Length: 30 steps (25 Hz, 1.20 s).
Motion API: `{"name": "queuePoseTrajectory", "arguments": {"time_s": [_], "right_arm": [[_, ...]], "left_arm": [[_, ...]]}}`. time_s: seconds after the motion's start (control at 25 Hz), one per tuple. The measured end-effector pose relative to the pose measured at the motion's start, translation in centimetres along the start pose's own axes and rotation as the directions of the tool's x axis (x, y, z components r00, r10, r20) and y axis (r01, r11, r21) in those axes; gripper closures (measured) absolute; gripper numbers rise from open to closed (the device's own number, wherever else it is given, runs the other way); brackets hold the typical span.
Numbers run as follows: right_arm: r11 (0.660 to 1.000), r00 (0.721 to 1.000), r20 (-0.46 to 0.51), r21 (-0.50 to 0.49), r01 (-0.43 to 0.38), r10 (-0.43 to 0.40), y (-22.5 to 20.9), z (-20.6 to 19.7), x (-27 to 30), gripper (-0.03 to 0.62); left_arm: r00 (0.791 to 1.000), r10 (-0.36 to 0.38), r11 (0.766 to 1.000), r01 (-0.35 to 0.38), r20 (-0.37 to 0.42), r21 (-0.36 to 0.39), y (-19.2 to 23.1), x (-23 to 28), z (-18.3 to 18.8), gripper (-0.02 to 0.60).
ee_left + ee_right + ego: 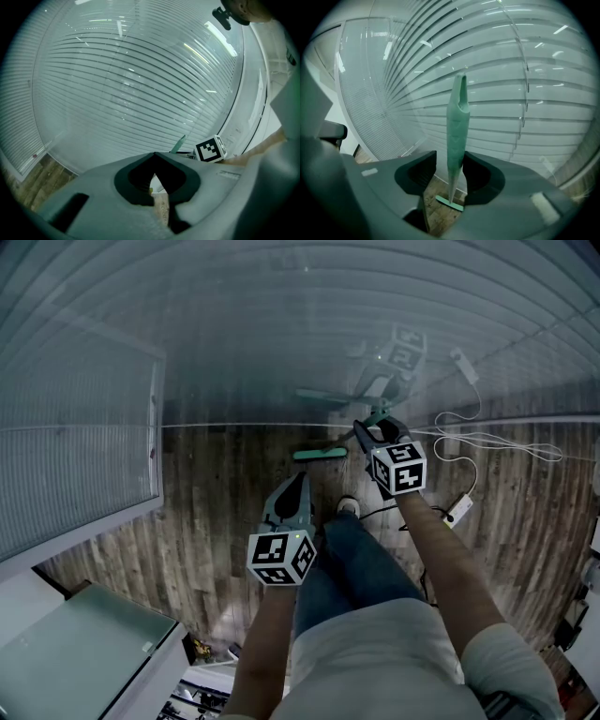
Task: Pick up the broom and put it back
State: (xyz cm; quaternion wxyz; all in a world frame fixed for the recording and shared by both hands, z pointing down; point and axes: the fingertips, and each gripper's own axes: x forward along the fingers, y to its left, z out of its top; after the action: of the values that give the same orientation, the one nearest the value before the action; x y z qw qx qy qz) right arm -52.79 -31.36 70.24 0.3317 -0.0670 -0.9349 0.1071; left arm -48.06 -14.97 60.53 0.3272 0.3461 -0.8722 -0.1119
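Note:
A green broom stands upright on the wooden floor against the glass wall, its head (320, 455) flat on the boards and its handle (374, 416) rising toward me. My right gripper (367, 433) is around the handle. In the right gripper view the handle (457, 131) runs up between the jaws of the right gripper (450, 161). A gap shows on its left side, so the jaws stand open. The broom head (450, 203) lies below. My left gripper (298, 480) hangs apart to the left, shut and empty (153, 153); its view shows the handle tip (178, 143).
A glass wall with blinds (281, 334) stands right behind the broom. White cables (487, 441) and a power strip (458, 510) lie on the floor to the right. A grey cabinet (84, 652) is at the lower left. My leg and shoe (348, 506) are below the broom.

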Motion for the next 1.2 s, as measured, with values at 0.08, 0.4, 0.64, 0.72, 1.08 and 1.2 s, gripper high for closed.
{"name": "queuePoseTrajectory", "arguments": {"time_s": [0.08, 0.4, 0.64, 0.72, 1.08, 1.2], "right_arm": [[1.0, 1.0, 0.0, 0.015, 0.006, -0.006, -0.1, -0.1, -0.1, 0.408], [0.999, 1.0, -0.012, 0.022, 0.028, -0.028, -0.6, -0.5, -0.3, 0.388], [0.998, 0.999, -0.023, 0.024, 0.05, -0.049, -1.1, -0.9, -0.4, 0.373], [0.998, 0.998, -0.026, 0.025, 0.06, -0.059, -1.4, -0.9, -0.5, 0.37], [0.995, 0.995, -0.038, 0.027, 0.097, -0.096, -1.9, -1.1, -0.7, 0.35], [0.993, 0.992, -0.044, 0.029, 0.116, -0.115, -2.1, -1.4, -0.7, 0.336]], "left_arm": [[1.0, 0.002, 1.0, -0.002, 0.002, -0.004, 0.0, -0.1, -0.1, 0.575], [1.0, 0.002, 1.0, -0.002, 0.007, -0.008, 0.1, -0.5, -0.2, 0.575], [1.0, 0.001, 1.0, -0.001, 0.004, -0.011, 0.2, -0.6, -0.3, 0.575], [1.0, 0.0, 1.0, 0.0, 0.005, -0.011, 0.2, -0.5, -0.3, 0.575], [1.0, 0.001, 1.0, -0.001, 0.004, -0.009, 0.3, -0.5, -0.2, 0.575], [1.0, -0.001, 1.0, 0.001, 0.003, -0.008, 0.3, -0.5, -0.3, 0.575]]}}
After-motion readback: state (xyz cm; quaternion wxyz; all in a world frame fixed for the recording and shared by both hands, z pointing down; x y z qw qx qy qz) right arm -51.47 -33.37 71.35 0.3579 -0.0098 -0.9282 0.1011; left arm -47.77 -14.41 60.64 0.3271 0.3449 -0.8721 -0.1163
